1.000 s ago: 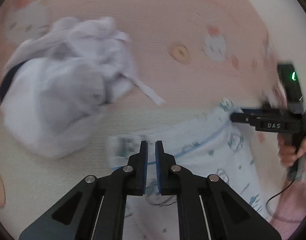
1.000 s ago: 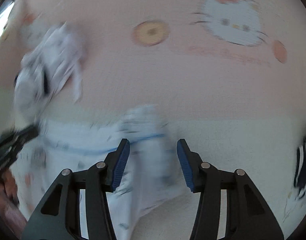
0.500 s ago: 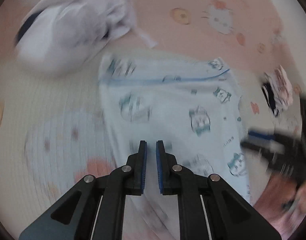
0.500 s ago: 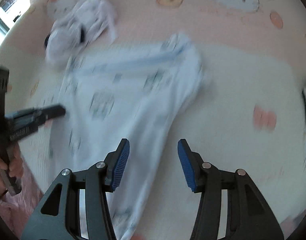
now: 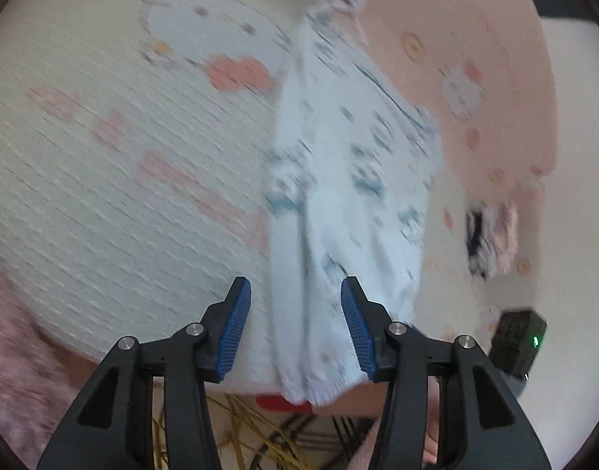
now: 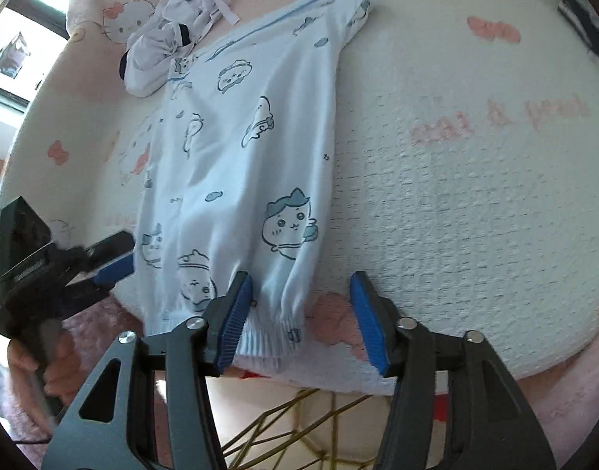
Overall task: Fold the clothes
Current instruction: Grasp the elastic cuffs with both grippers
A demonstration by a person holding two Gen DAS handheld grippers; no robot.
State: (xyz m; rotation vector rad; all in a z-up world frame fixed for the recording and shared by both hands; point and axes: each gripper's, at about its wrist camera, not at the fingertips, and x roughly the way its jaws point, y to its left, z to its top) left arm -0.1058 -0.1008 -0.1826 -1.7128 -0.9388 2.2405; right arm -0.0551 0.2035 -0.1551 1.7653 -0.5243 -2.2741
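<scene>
Right wrist view: the light-blue printed garment (image 6: 237, 164) lies lengthwise on the patterned mat (image 6: 475, 180), its ribbed hem at the near edge. The right gripper (image 6: 299, 313) and left gripper (image 5: 295, 329) both hover wide apart, holding nothing. A crumpled white garment (image 6: 162, 51) touches its far end. Pinching only the hem corners, level, should fold it cleanly.

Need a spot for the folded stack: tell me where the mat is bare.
Bare mat lies right of the blue pyjamas, up to the pink lettering. Crowded at the far left corner, where the white bundle touches them.
</scene>
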